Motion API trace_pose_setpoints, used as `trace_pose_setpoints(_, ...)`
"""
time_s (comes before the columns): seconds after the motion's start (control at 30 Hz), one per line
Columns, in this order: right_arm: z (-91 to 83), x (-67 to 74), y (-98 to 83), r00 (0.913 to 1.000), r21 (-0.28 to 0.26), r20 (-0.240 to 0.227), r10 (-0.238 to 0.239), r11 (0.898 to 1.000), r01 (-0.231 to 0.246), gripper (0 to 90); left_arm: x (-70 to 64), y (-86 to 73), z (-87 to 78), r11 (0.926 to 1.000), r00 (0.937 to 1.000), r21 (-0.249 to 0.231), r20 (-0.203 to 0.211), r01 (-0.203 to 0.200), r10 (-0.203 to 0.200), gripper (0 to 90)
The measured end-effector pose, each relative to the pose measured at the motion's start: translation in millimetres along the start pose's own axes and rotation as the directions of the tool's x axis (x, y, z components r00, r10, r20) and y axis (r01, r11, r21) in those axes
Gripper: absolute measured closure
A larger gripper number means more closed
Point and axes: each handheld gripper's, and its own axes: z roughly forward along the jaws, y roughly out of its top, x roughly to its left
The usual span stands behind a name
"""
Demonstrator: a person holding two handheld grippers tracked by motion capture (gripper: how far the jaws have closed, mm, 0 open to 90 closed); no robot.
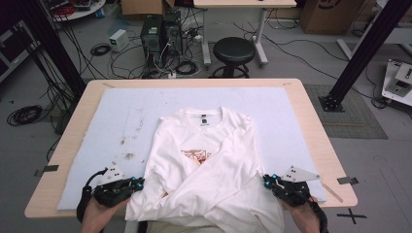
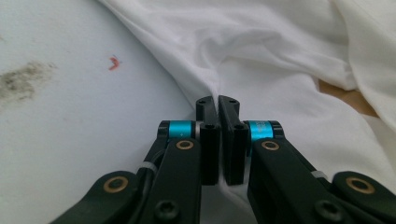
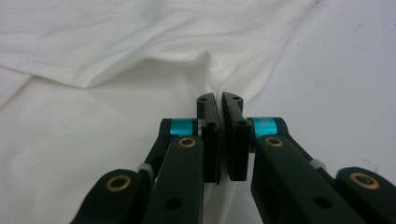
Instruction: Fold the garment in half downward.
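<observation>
The white shirt [image 1: 204, 165] lies front-up on the blue mat [image 1: 111, 116], sleeves already crossed over its chest. My left gripper [image 1: 137, 184] and right gripper [image 1: 268, 182] pinch its lower side edges; the body fold remains.

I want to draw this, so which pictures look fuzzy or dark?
High view: evenly lit, sharp, white shirt slightly glary. Left gripper view: shirt fold soft, left gripper crisp. Right gripper view: cloth blurry, right gripper crisp.

bare white mat [image 1: 291, 116] right and left of the shirt [image 1: 204, 160] (nothing standing there), far edge open
</observation>
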Motion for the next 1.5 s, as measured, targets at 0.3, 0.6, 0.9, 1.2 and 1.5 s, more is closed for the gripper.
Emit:
trace_pose_setpoints(0.3,-5.7,0.6,-3.2,0.9997,-0.012,-0.009,0.023,1.0,-0.023,82.9,3.0,0.1,-6.8,0.9981,0.9994,-0.054,-0.019,0.029,-0.03,65.4)
trace_pose_setpoints(0.6,0.3,1.3,6.5,0.9998,-0.034,-0.02,0.006,0.999,-0.006,62.4,4.2,20.4,2.1,0.9989,0.9987,-0.03,-0.039,-0.035,0.034,52.7)
trace_pose_setpoints(0.9,9.5,-4.2,16.1,0.9984,-0.077,0.009,0.056,0.995,-0.055,31.9,14.2,42.1,22.8,0.9971,0.9978,-0.076,-0.066,-0.006,0.001,46.0)
trace_pose_setpoints(1.2,16.9,-23.7,33.3,0.9955,-0.135,0.041,0.085,0.988,-0.079,24.0,26.8,74.2,32.9,0.992,0.9914,-0.125,-0.131,-0.019,0.002,36.9)
trace_pose_setpoints(1.5,33.1,-53.5,41.3,0.9894,-0.133,0.072,0.126,0.984,-0.116,25.9,56.1,112.0,52.2,0.9904,0.9882,-0.129,-0.138,0.048,-0.066,36.8)
